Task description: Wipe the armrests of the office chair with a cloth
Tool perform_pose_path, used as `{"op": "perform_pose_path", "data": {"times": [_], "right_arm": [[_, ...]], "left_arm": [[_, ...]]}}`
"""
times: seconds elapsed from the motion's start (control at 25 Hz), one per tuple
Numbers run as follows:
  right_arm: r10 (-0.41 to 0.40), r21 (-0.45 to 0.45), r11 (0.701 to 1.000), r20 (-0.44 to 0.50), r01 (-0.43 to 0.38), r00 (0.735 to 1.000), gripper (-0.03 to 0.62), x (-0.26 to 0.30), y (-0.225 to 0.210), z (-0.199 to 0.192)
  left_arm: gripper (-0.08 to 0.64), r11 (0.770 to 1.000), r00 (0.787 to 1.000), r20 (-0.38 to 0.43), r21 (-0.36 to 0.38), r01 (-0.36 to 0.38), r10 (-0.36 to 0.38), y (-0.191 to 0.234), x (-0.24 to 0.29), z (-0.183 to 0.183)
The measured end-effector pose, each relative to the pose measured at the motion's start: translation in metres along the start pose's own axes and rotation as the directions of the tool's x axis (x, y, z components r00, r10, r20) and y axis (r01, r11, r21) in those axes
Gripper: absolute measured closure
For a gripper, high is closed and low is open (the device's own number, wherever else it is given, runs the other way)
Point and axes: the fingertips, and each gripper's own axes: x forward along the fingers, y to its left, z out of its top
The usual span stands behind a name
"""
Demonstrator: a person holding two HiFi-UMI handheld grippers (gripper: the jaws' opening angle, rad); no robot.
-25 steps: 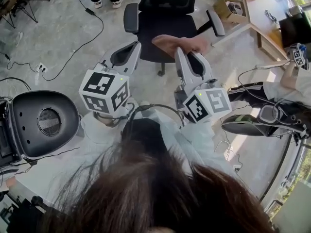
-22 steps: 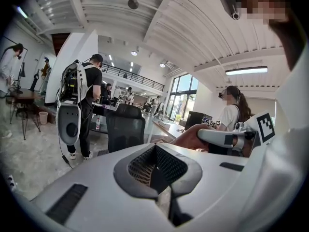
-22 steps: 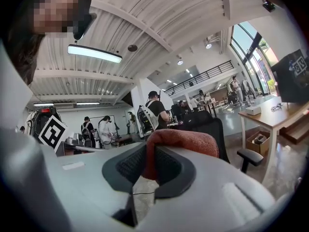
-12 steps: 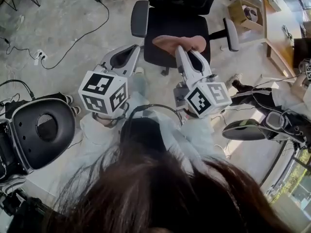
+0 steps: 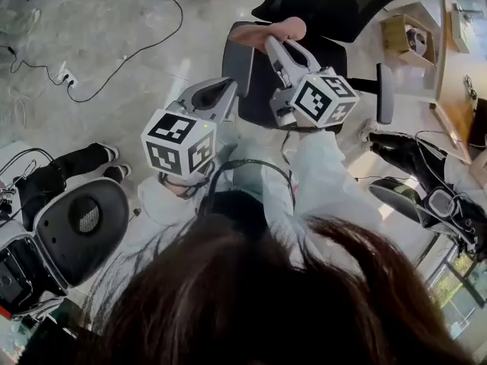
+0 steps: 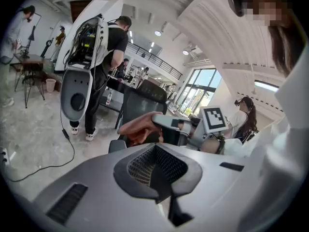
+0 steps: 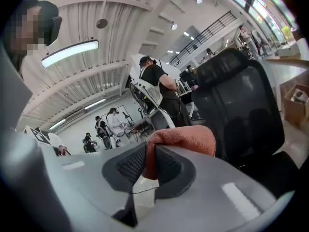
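The right gripper (image 5: 275,44) is clamped on the orange cloth (image 5: 266,30), which bunches up past its tips. Just under and to the left of those tips is the office chair's (image 5: 335,6) near armrest (image 5: 237,67); it's hard to tell if the cloth is actually touching it. The other armrest (image 5: 384,93) sits well off to that gripper's right. The left gripper (image 5: 227,91) hangs beside the right one, jaws together with nothing in them. Further right of the right gripper is an open cardboard box (image 5: 396,40) with some small pale thing inside, too tiny to identify.
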Motion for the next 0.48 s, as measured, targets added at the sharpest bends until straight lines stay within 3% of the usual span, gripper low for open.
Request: {"op": "perform_pose_path", "data": {"times": [0.2, 0.36, 0.48], "right_arm": [[0.015, 0.054, 0.999, -0.153, -0.006, 0.988, 0.554, 0.072, -0.069, -0.03], [0.062, 0.096, 0.994, -0.123, -0.05, 0.991, 0.554, 0.105, -0.073, -0.038], [0.049, 0.145, 0.989, -0.248, -0.012, 0.968, 0.554, 0.122, -0.08, -0.073]], "left_arm": [[0.558, 0.996, 0.995, -0.091, -0.07, -0.047, 0.04, 0.027, 0.037, -0.019], [0.558, 0.99, 0.991, -0.122, -0.122, -0.069, 0.054, 0.036, 0.037, -0.034], [0.558, 0.985, 0.989, -0.129, -0.15, -0.085, 0.065, 0.044, 0.038, -0.043]]}}
